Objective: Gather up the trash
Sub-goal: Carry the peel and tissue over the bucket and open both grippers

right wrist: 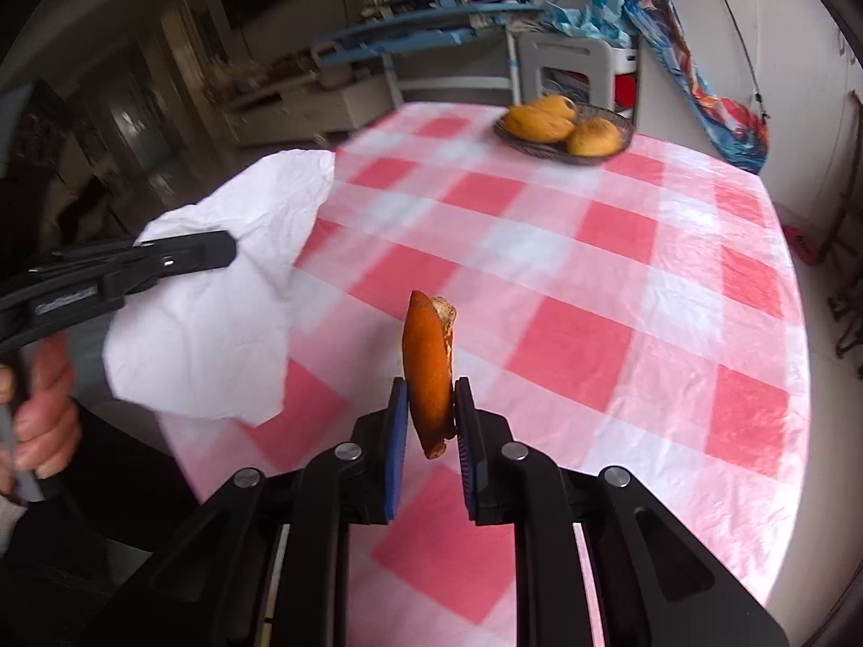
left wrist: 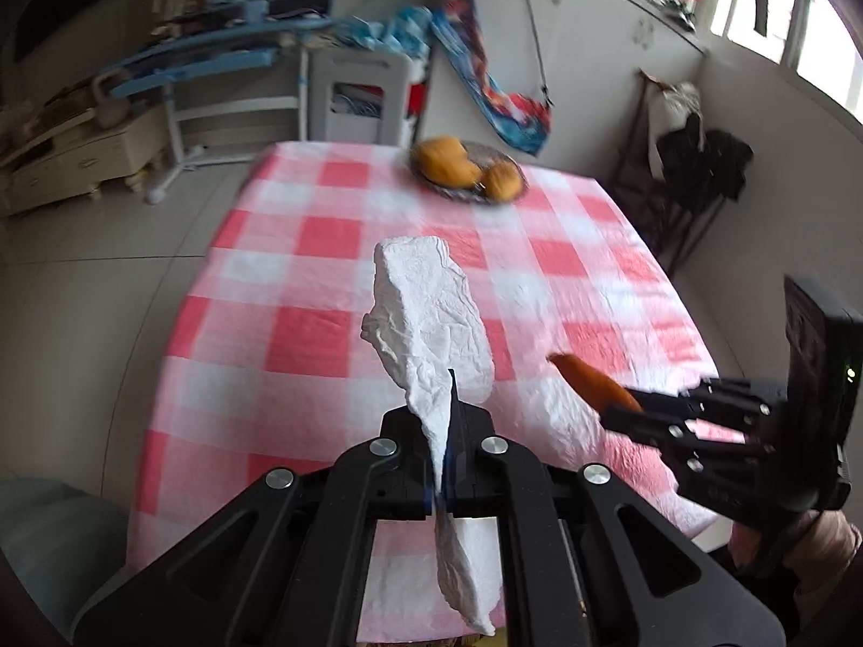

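My left gripper (left wrist: 450, 420) is shut on a crumpled white paper towel (left wrist: 426, 312) and holds it above the table with the red and white checked cloth (left wrist: 302, 280). The towel sticks up past the fingers and hangs below them. My right gripper (right wrist: 431, 410) is shut on a piece of orange peel (right wrist: 429, 356), held upright above the cloth (right wrist: 593, 296). In the left wrist view the right gripper (left wrist: 620, 412) shows at the right with the peel (left wrist: 588, 380). In the right wrist view the left gripper (right wrist: 216, 253) shows at the left with the towel (right wrist: 216, 291).
A dark wire basket (left wrist: 431, 183) with orange fruit (left wrist: 447, 162) stands at the table's far side; it also shows in the right wrist view (right wrist: 512, 140). Beyond are a blue desk (left wrist: 194, 64), a white chair (left wrist: 358, 97) and a dark rack (left wrist: 696, 172) by the wall.
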`<state>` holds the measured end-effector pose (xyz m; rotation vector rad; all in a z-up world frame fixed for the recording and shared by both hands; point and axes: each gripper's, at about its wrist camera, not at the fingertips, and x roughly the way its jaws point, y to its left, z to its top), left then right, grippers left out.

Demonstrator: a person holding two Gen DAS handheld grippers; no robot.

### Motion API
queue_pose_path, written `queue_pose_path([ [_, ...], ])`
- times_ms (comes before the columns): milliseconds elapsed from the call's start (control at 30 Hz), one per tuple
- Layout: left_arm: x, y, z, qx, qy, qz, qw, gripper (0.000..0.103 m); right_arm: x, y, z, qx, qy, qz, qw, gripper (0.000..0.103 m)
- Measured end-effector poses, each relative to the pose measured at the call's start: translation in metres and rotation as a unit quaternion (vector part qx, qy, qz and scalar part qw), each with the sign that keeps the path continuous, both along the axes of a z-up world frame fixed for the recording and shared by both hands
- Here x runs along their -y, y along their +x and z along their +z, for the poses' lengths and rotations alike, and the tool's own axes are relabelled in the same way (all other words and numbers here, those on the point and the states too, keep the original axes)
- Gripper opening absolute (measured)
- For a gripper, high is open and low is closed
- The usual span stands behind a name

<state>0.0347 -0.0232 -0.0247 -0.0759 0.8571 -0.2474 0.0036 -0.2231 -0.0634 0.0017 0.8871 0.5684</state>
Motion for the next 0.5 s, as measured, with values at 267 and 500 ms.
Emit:
queue_pose_path([
  [267,-0.016,-0.019,0.01,0.019,0.022,0.041,0.9987,0.004,-0.017,-0.027,0.009,-0.009,0.051,0.083,0.995,0.018],
  [500,-0.019,-0.043,0.021,0.051,0.053,0.042,0.9964,0.004,-0.046,-0.062,0.002,-0.026,0.054,0.154,0.986,0.018],
])
